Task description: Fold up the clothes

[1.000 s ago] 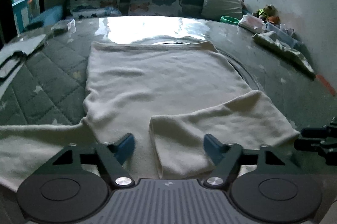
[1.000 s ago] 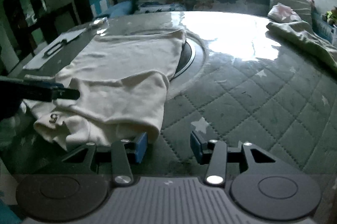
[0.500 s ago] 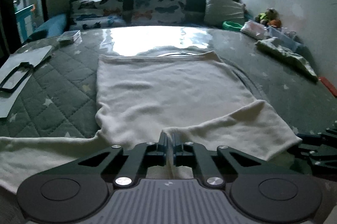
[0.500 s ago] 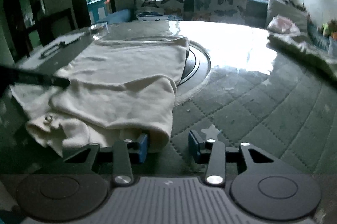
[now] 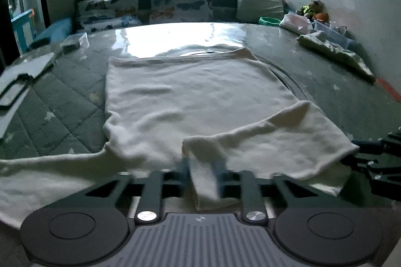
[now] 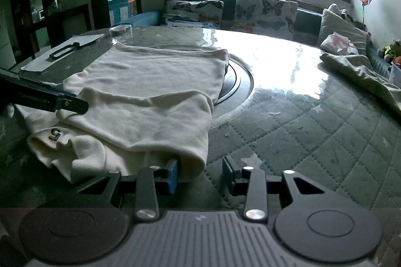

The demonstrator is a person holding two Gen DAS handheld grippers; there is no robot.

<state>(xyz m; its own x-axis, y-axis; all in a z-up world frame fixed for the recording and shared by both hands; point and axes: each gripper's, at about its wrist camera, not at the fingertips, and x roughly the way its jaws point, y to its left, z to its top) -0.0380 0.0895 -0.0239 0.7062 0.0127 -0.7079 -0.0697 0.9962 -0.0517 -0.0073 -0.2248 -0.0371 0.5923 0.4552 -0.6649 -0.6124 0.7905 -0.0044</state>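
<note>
A cream long-sleeved top (image 5: 190, 91) lies flat on the quilted green table, its right sleeve (image 5: 270, 146) folded across the body. My left gripper (image 5: 201, 175) is partly open, its blue pads on either side of the sleeve's cuff end (image 5: 203, 186). In the right wrist view the same top (image 6: 155, 81) lies to the left; my right gripper (image 6: 200, 173) is open at the folded sleeve's edge (image 6: 193, 161), its left pad touching the cloth. The left gripper's finger (image 6: 50, 99) shows at left.
A second greenish garment (image 5: 335, 51) lies at the table's right side (image 6: 361, 74). Papers and a black frame (image 6: 65, 51) lie at the left. A round inset plate (image 6: 238, 84) sits mid-table. A sofa with butterfly cushions (image 5: 183, 1) stands behind.
My left gripper was open, closed on the sleeve cuff half a second ago, and now has its pads apart again around the cuff. The right gripper stays open by the sleeve fold.
</note>
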